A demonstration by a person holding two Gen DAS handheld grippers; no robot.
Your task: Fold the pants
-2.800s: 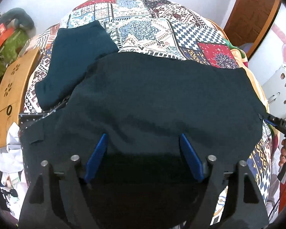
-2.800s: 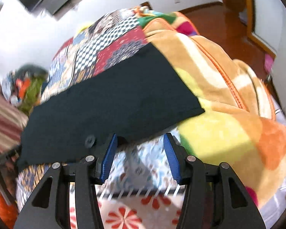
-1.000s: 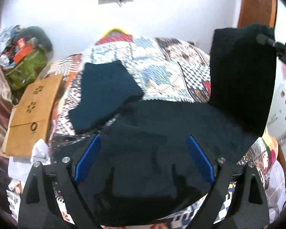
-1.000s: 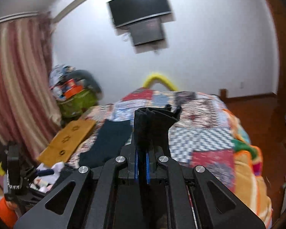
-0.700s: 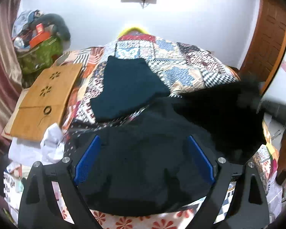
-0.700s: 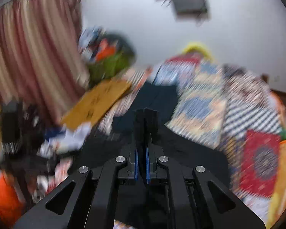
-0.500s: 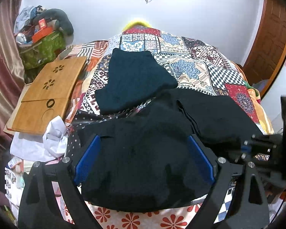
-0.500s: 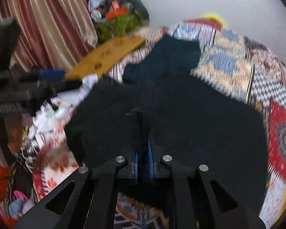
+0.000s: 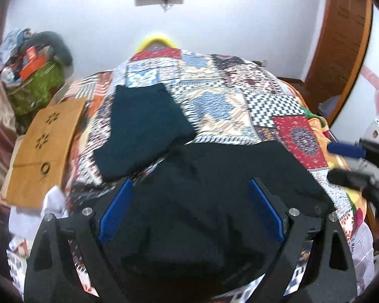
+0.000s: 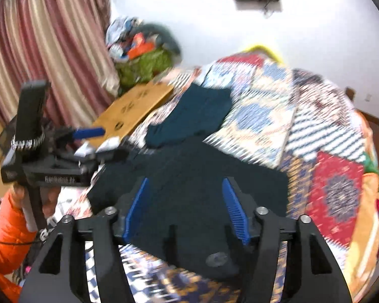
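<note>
Plainly the black pants (image 9: 214, 192) are soft, limp cloth: light enough to lift by a single pinch, likely to sag and slide out of shape if dragged, and in no way fragile. They lie on the patchwork quilt (image 9: 242, 101), at its near edge, just in front of a folded teal garment (image 9: 141, 131) and touching its corner. One layer seems laid over another (the fold line is hard to read in the dark fabric). A button (image 10: 216, 258) shows near the closest hem in the right wrist view, which I judge to be the waistband end. The best hold is a pinch at a corner or along an outer hem, both layers together, one gripper at each end so the cloth stays flat.

The right gripper (image 10: 187, 204) hangs tilted down over the pants, its jaws have just been opening and now stand apart with nothing pressed between the blue pads. The left gripper (image 9: 189, 209) is spread wide, also angled down above the pants, holding nothing. An orange sleeve (image 10: 5, 229) sits behind its handle.
</note>
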